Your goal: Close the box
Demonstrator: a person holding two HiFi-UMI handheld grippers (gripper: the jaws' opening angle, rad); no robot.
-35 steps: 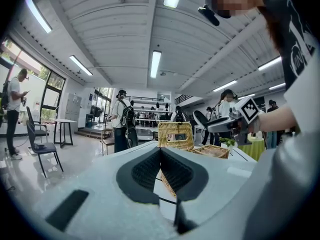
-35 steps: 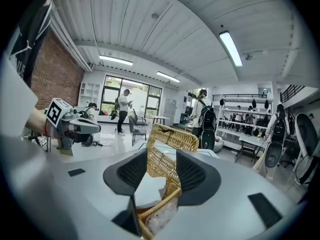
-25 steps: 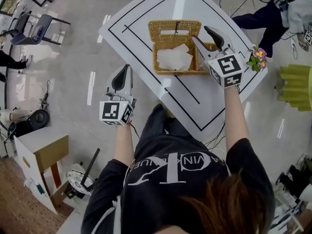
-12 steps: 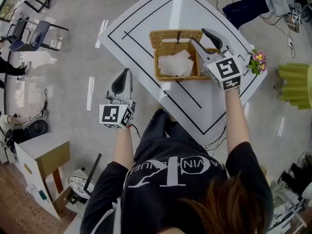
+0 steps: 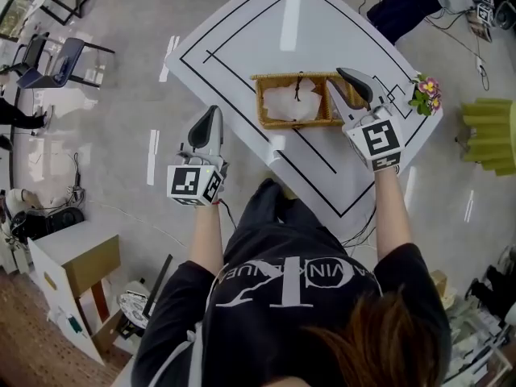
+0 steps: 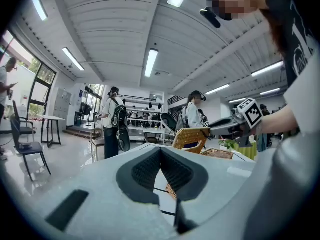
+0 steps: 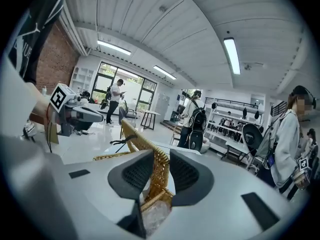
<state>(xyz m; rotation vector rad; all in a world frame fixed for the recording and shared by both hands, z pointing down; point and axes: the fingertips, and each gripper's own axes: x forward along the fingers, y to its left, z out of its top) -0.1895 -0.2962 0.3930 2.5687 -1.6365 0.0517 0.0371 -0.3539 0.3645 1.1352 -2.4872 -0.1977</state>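
Observation:
A wicker box [image 5: 322, 119] with white paper [image 5: 286, 101] inside stands on the white table [image 5: 242, 31]. Its wicker lid [image 5: 282, 76] stands upright on its hinge, edge-on in the head view. My right gripper [image 5: 334, 76] is at the lid's right end, and its jaws are closing with the lid's edge [image 7: 159, 176] between the pads. In the right gripper view both pads [image 7: 137, 173] meet the wicker. My left gripper [image 5: 210, 113] is shut and empty, held off the table's left edge, away from the box [image 6: 190, 138].
A small flower pot [image 5: 425, 93] stands at the table's right corner, close to my right gripper. A green stool [image 5: 492, 135] is beyond it. Chairs [image 5: 56, 55] stand far left. Several people [image 6: 112, 121] stand around the room.
The lid has swung up from lying open behind the box to standing upright. My right gripper has moved forward with it and its jaws have narrowed onto the lid's edge. The left gripper barely moved.

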